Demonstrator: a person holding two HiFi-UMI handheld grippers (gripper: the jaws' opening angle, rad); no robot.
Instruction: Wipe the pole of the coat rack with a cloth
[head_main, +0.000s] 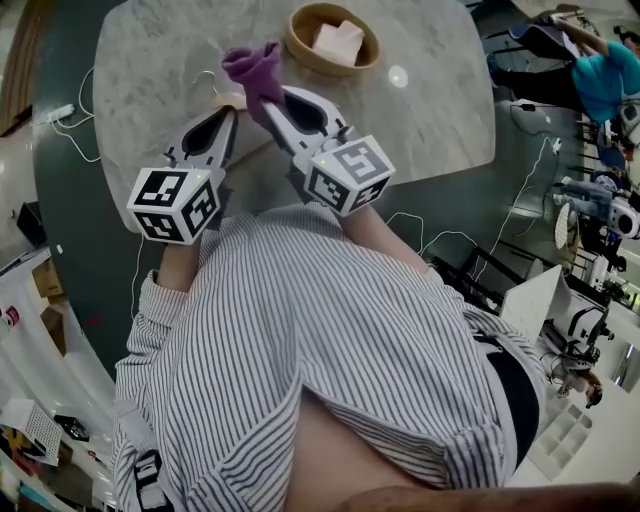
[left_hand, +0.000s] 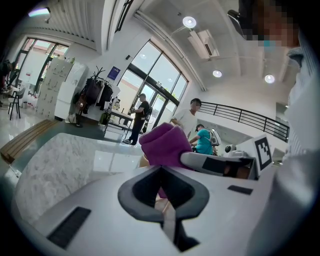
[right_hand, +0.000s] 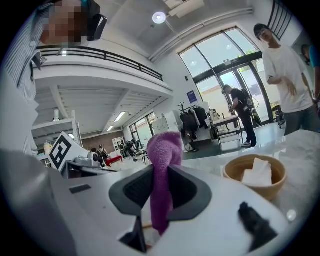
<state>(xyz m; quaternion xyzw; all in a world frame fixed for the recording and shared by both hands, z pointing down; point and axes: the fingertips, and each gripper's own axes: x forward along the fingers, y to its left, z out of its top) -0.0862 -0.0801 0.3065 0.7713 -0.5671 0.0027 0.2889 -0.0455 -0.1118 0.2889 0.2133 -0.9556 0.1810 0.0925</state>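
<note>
marble table (head_main: 150, 60); right gripper (head_main: 272, 108) pinches purple cloth (head_main: 255, 68), lengthwise along jaws.

Wooden bowl (head_main: 333, 38) blocks the way just ahead of the right gripper (head_main: 268, 105); bare table (head_main: 150, 60) lies leftward.

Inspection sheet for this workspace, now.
Surface: marble table.
Job's things: purple cloth in the right gripper; coat rack pole not seen.
Clutter: wooden bowl holding a white tissue; tan thing at the left gripper.
Grippers: right shut on the cloth; left shut, hold on the tan thing unclear.
Cables: white cable at the table's left edge.
Surroundings: bystanders, tall windows.
</note>
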